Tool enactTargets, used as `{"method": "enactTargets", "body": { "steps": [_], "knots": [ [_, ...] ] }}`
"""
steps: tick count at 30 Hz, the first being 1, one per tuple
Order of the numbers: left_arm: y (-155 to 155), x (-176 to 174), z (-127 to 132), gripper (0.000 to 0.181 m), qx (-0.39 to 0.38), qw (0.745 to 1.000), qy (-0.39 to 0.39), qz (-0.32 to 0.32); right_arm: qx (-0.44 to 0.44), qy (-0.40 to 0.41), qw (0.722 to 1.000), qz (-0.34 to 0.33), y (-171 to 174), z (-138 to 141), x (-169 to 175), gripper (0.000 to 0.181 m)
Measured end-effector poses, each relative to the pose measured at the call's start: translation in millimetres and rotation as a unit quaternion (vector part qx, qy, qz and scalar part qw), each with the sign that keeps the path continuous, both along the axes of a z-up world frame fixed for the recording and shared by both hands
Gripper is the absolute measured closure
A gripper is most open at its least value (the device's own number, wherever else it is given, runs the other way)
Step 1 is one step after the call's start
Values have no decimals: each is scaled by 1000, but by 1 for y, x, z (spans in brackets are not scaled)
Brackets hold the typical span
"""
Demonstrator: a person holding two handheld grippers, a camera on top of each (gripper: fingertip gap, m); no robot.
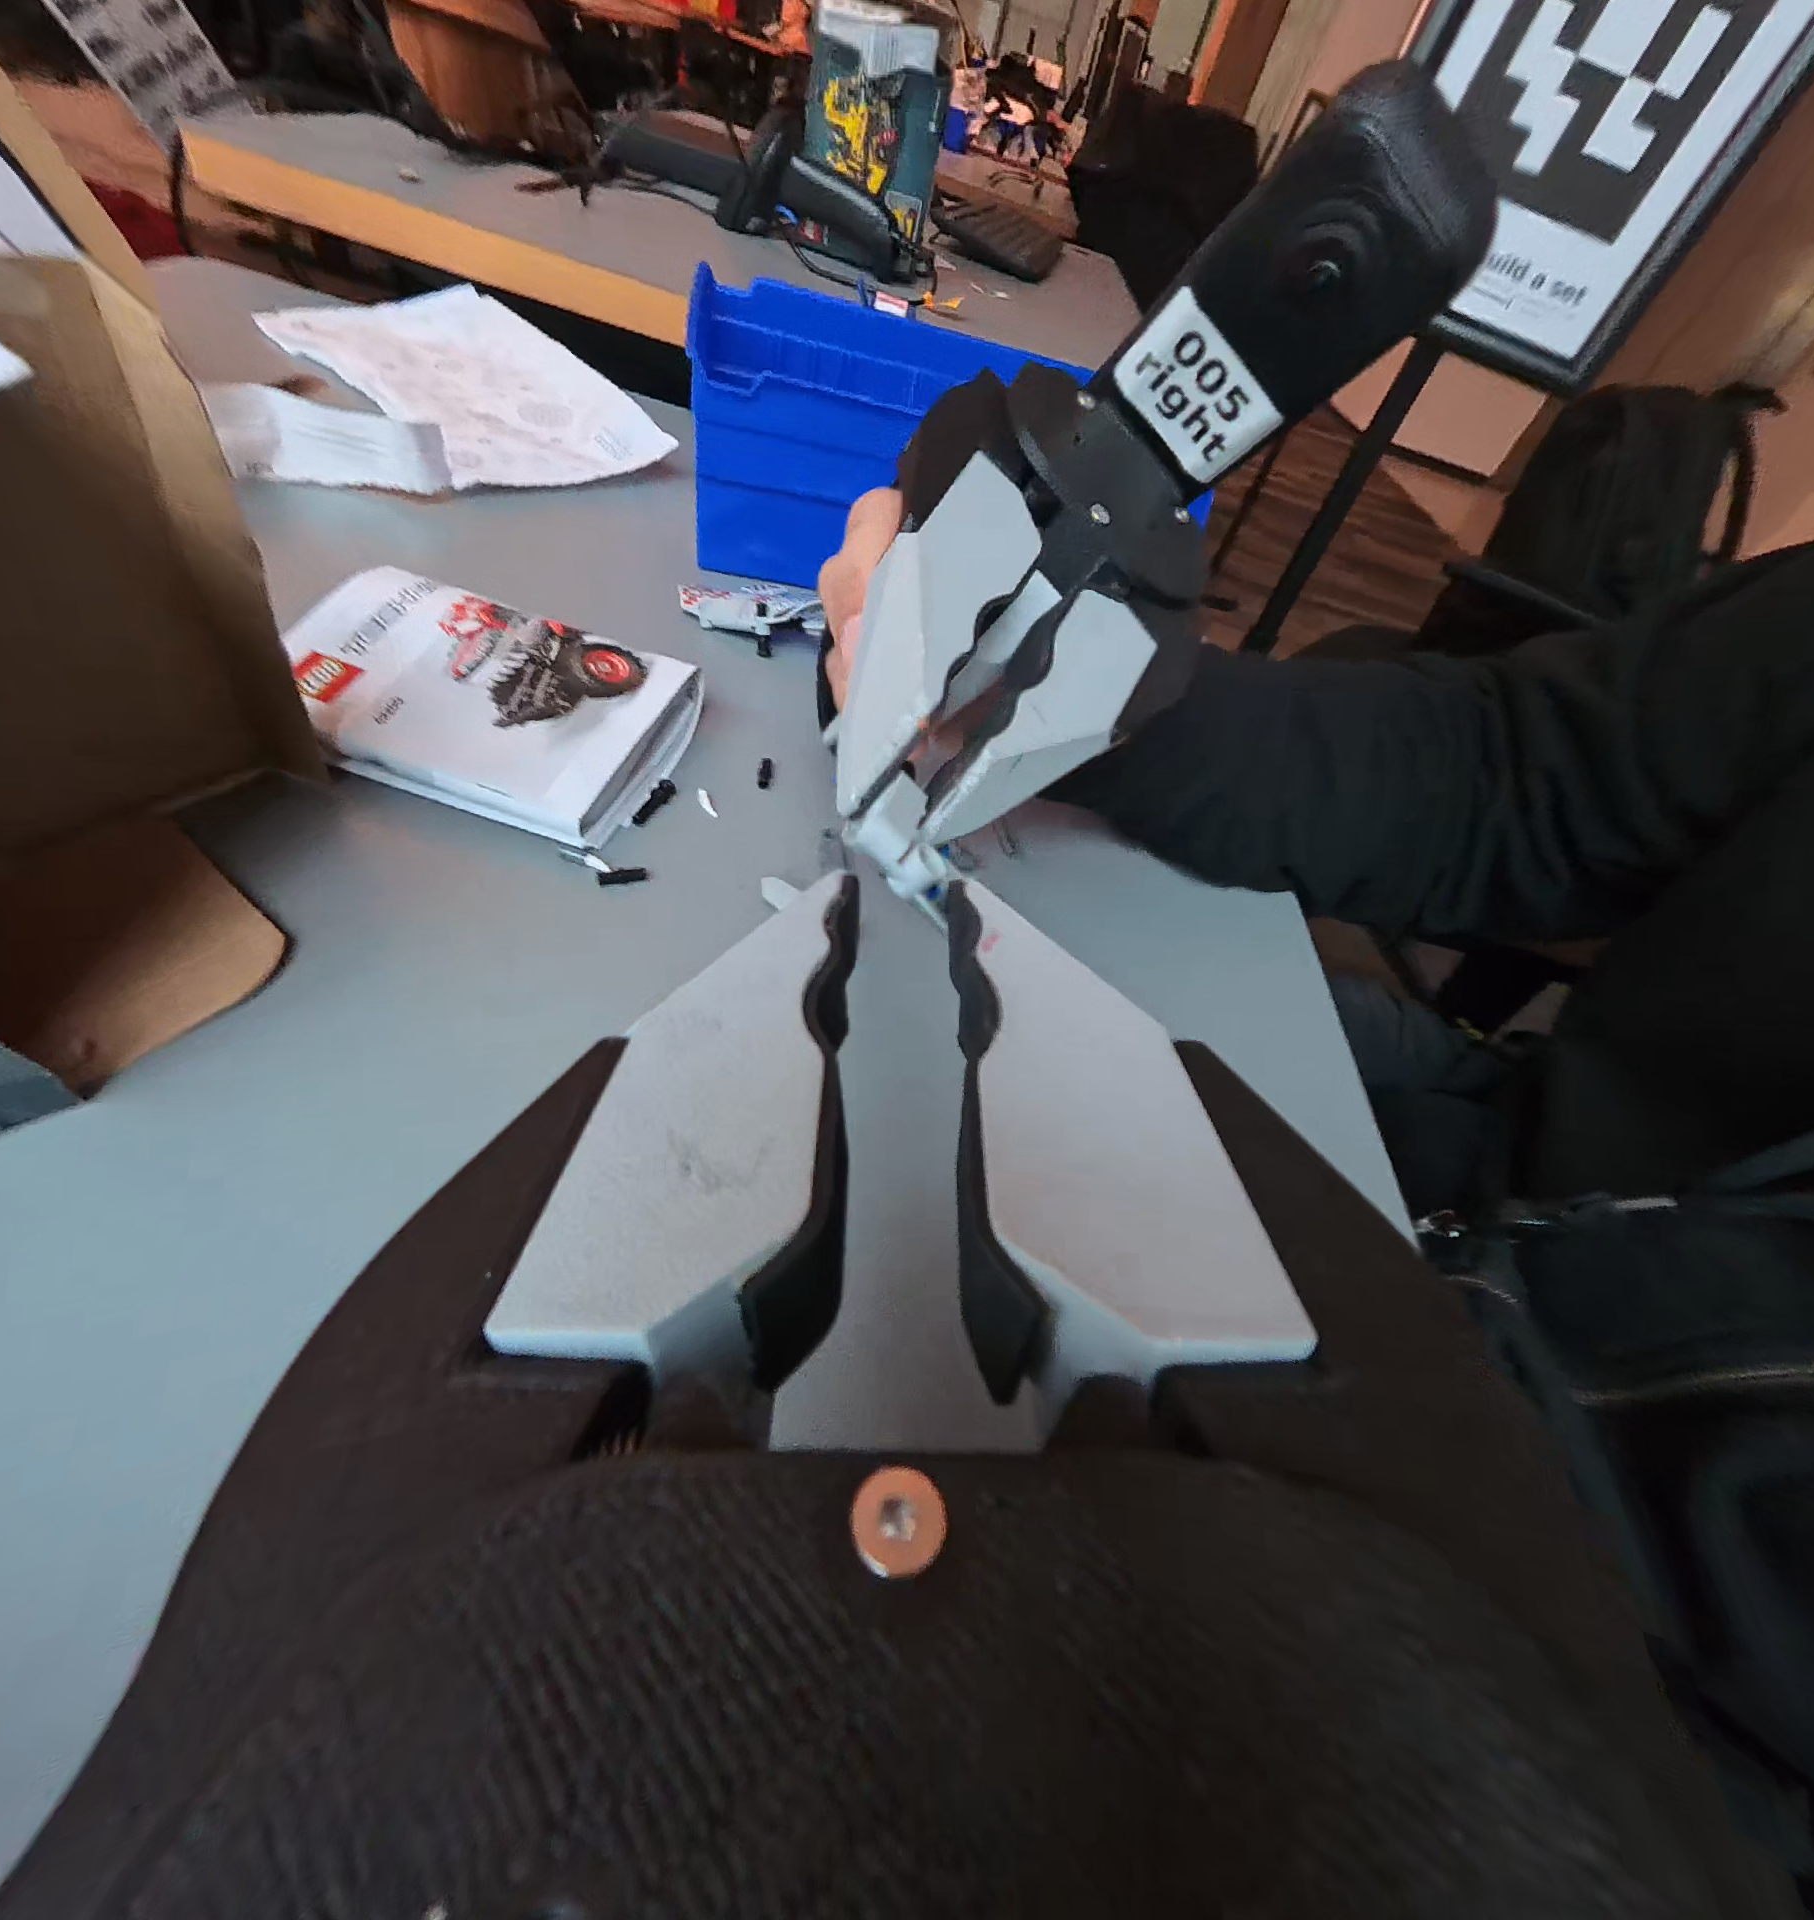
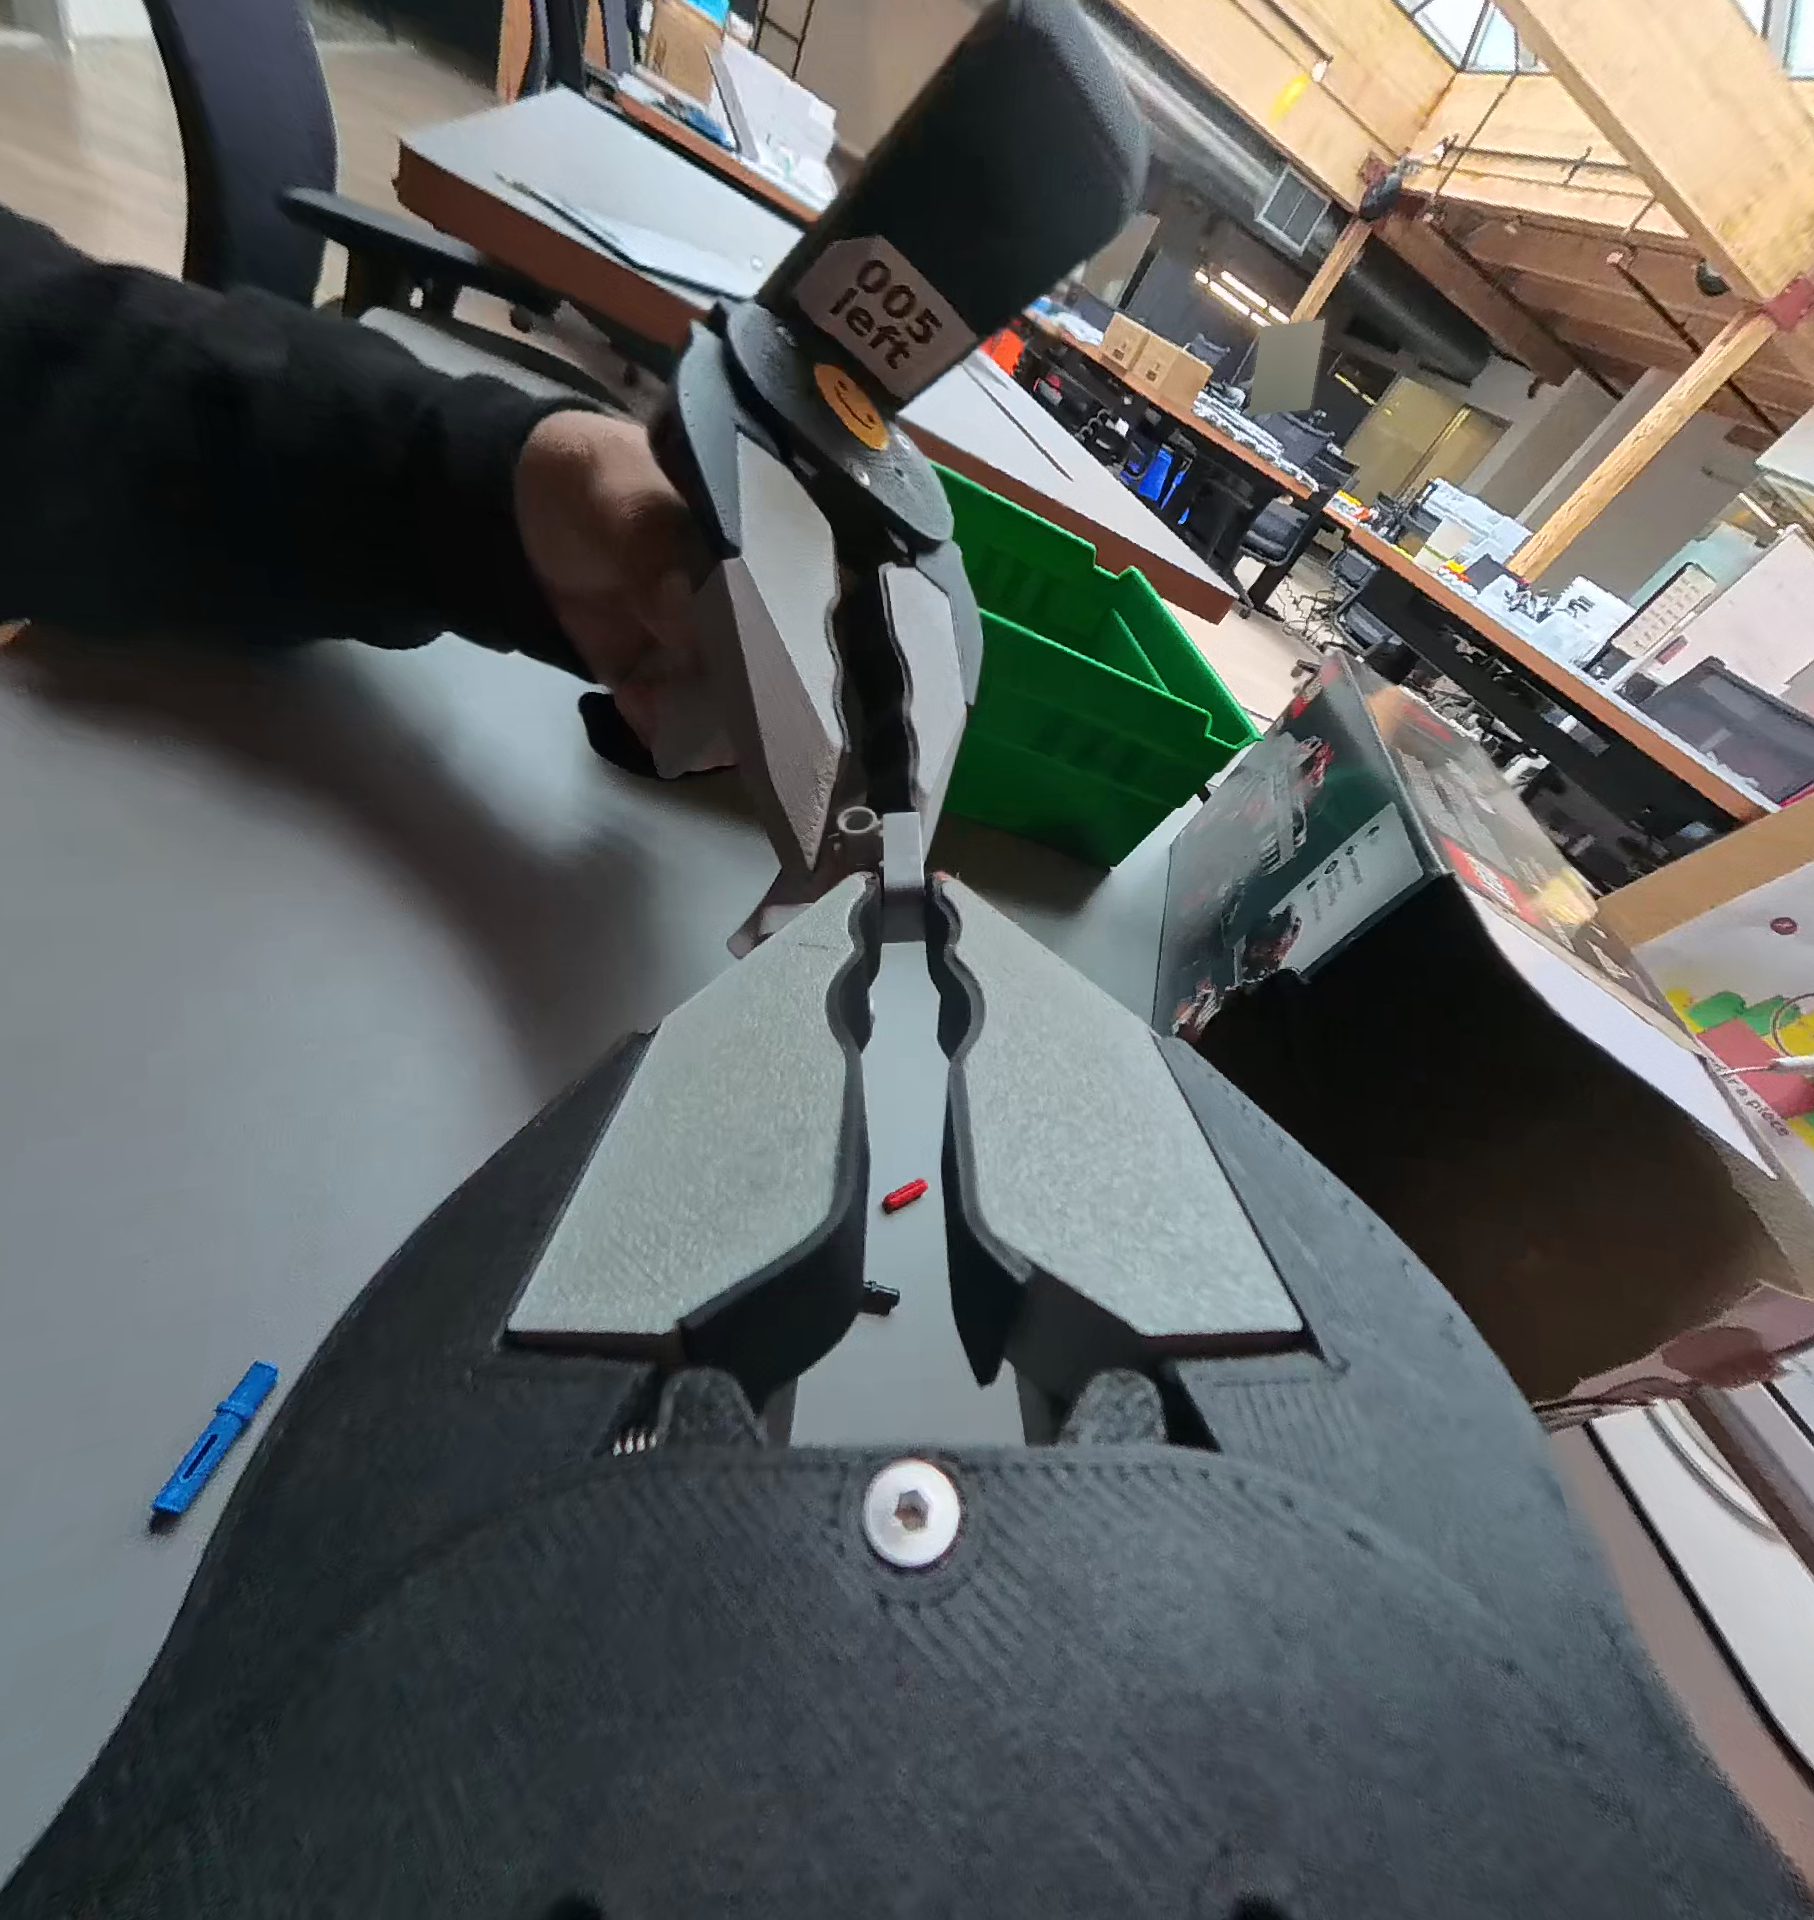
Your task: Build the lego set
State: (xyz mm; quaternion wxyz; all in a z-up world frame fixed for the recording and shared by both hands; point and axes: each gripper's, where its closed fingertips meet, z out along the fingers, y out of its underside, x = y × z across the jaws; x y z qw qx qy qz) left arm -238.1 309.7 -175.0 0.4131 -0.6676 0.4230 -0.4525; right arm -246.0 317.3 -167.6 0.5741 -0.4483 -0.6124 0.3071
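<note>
Two wide-angle views, each from just behind a handheld gripper, looking forward along its jaws and down at a grey surface (image 1: 259, 1195). Left wrist view: facing the blue bin (image 1: 809, 436) and instruction booklet (image 1: 498, 696), with the right gripper (image 1: 887, 821) very close ahead, pointing back. Right wrist view: facing the opposite way, toward a green bin (image 2: 1069, 675) and set box (image 2: 1318, 862), left gripper (image 2: 861, 831) close ahead. Shared: the small patch of surface where both sets of tips meet around a grey lego piece (image 2: 903, 862).

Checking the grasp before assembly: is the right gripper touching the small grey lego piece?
Touching. The right wrist view shows the right gripper with its fingertips pinching the small grey lego piece on both sides.
</note>
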Motion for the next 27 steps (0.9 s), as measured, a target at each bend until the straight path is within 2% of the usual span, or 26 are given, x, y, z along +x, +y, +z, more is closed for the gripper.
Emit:
{"method": "enactTargets", "body": {
  "steps": [4,7,12,15,16,19,22,24,25,27],
  "knots": [
    [1,2,-6,174,-40,999,-9,-6,-8,-2,1000,-7,1,-1,-1,176],
    [1,1,-6,174,-19,1000,2,-3,-56,-1,998,2,0,0,1,174],
    [19,-9,-12,175,32,997,43,58,-118,-20,992,-31,18,-10,11,160],
    [29,-13,-8,175,44,995,32,88,-199,-42,978,-51,26,-24,12,175],
    [35,-16,-4,175,53,992,20,111,-238,-28,970,-49,27,-23,11,181],
    [48,-24,19,175,69,980,-71,171,-339,77,937,-36,37,-1,9,181],
    [51,-23,29,175,70,972,-121,191,-368,173,914,-2,36,27,10,178],
    [50,-18,32,175,74,968,-134,198,-378,187,906,-24,41,29,9,180],
    [50,-18,35,175,79,965,-143,205,-378,183,907,-33,42,27,8,169],
    [50,-18,40,175,85,962,-154,211,-373,179,909,-49,45,23,9,166]
  ]
}}
